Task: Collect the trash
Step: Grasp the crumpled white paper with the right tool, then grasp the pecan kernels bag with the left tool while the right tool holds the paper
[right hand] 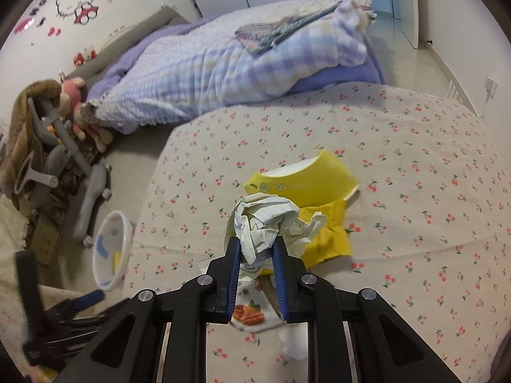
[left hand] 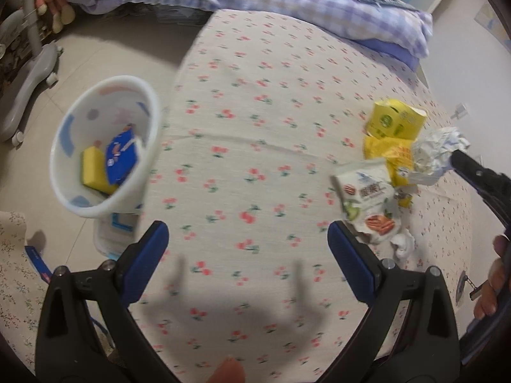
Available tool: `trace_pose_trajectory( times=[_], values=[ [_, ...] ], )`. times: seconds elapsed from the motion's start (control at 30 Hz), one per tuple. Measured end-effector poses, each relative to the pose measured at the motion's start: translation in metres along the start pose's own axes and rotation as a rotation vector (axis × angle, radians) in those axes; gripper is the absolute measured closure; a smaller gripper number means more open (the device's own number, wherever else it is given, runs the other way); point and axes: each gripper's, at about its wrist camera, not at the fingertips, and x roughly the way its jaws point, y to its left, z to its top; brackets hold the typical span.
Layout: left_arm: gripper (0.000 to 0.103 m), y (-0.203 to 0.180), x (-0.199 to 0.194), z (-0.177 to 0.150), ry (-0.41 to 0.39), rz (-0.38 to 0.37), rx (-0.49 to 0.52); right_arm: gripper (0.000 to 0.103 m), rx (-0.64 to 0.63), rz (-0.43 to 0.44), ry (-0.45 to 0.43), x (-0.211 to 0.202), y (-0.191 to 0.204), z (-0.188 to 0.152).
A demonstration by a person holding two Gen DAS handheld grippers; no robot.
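Our right gripper point(right hand: 255, 249) squeezes a paper ball point(right hand: 262, 223); the left gripper point(left hand: 247, 242) is wide open. Some trash sits in the bin point(left hand: 64, 172); wrappers point(left hand: 367, 201) wait on the bed point(left hand: 255, 111).

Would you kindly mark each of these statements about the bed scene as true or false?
1. The right gripper is shut on the crumpled paper ball. True.
2. The left gripper holds a snack wrapper. False: its jaws are open with nothing between them.
3. The white bin is empty. False: a yellow sponge and a blue packet lie inside.
4. The yellow box lies on the cherry-print sheet. True.
5. The bin stands on the bed. False: it is beside the bed, over the tiled floor.
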Motion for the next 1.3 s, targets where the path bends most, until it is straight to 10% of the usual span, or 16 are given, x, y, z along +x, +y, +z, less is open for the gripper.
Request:
trace_pose_trajectory(
  times=[0.57, 0.97, 1.3],
  values=[
    [0.004, -0.094, 0.04, 0.004, 0.024, -0.139, -0.027, 0.082, 0.168, -0.118, -0.002, -0.048, -0.127, -0.034],
    [0.004, -0.121, 0.069, 0.001, 0.041, -0.061, 0.037, 0.082, 0.193, -0.142, 0.036, -0.045, -0.162, -0.043],
    [0.037, -0.122, 0.061, -0.002, 0.058, -0.078, 0.107, 0.082, 0.183, -0.125, 0.033, -0.043, -0.15, -0.039]
  ],
)
